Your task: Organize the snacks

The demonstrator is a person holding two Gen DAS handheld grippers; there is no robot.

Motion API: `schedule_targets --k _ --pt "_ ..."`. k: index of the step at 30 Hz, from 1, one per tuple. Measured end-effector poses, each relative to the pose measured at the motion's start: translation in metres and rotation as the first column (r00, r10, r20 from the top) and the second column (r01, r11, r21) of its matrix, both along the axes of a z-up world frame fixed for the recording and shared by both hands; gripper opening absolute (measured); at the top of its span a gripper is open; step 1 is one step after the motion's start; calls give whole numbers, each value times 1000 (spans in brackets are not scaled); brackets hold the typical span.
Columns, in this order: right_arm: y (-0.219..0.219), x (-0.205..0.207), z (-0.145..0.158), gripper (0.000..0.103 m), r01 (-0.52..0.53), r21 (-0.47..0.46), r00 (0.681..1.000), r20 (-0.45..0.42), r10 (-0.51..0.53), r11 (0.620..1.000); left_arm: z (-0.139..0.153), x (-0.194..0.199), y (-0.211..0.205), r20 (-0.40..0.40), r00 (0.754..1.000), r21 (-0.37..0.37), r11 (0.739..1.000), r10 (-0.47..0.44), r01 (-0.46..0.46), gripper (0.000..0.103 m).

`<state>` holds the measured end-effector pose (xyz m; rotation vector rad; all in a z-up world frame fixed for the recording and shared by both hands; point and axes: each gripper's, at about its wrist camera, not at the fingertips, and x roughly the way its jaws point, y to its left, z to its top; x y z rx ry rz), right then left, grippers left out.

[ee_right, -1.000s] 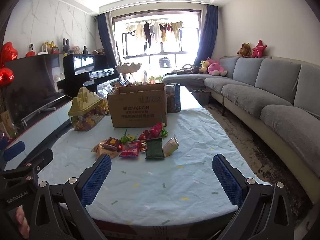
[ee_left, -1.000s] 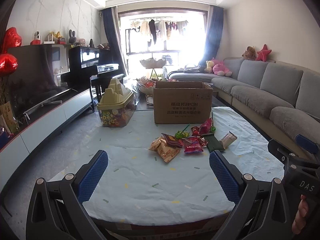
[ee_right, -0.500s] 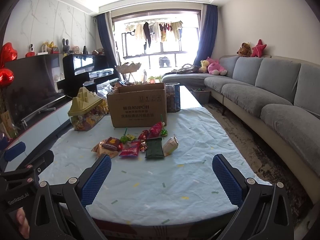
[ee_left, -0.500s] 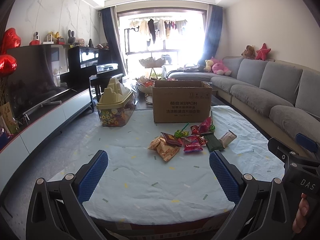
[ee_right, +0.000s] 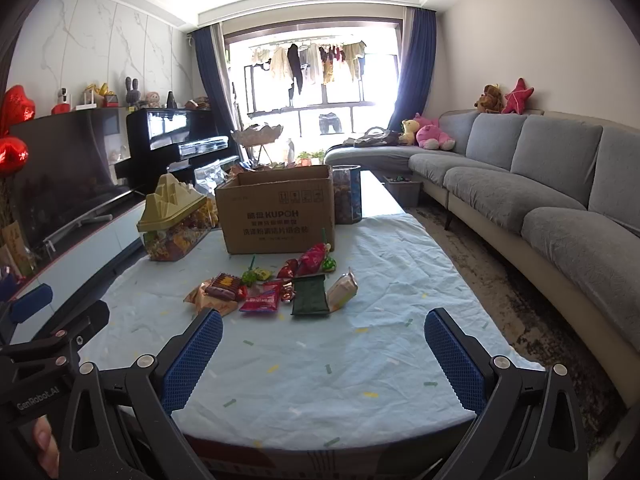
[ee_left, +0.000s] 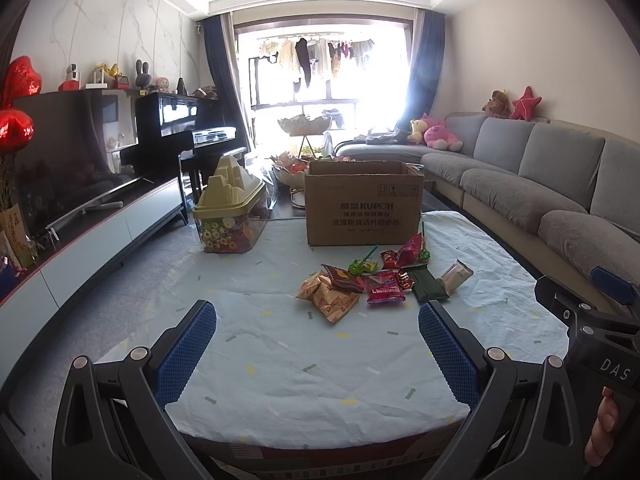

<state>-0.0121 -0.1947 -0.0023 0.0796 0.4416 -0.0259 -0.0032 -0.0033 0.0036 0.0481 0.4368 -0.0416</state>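
Observation:
Several snack packets (ee_left: 380, 282) (ee_right: 276, 290) lie in a loose pile on the light blue tablecloth (ee_left: 304, 348), just in front of an open cardboard box (ee_left: 363, 204) (ee_right: 280, 216). Among them are an orange packet (ee_left: 330, 300), a red one (ee_left: 386, 289), a dark green one (ee_right: 310, 295) and a pale wrapped bar (ee_right: 342, 289). My left gripper (ee_left: 318, 344) hovers open over the table's near edge, well short of the pile. My right gripper (ee_right: 324, 350) is open too, at the same near edge. Nothing sits between either pair of fingers.
A clear bin with a tan castle-shaped lid (ee_left: 230, 208) (ee_right: 174, 220) stands left of the box. A tall snack jar (ee_right: 347, 196) is behind the box's right side. A grey sofa (ee_right: 540, 208) runs along the right, a TV cabinet (ee_left: 88, 240) along the left.
Both views have crept very slightly; the grippers stay open and the snacks have not moved.

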Motion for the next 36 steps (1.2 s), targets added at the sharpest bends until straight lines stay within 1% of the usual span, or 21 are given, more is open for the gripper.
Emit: schedule_targets --k 29,36 --pt "1 0 -1 102 -1 1 1000 -5 1 1000 -4 0 0 -3 1000 1 1000 4 -4 103" --pt "6 2 -8 102 -11 0 1000 -26 11 1000 -9 6 5 -13 1000 2 1000 17 -17 103"
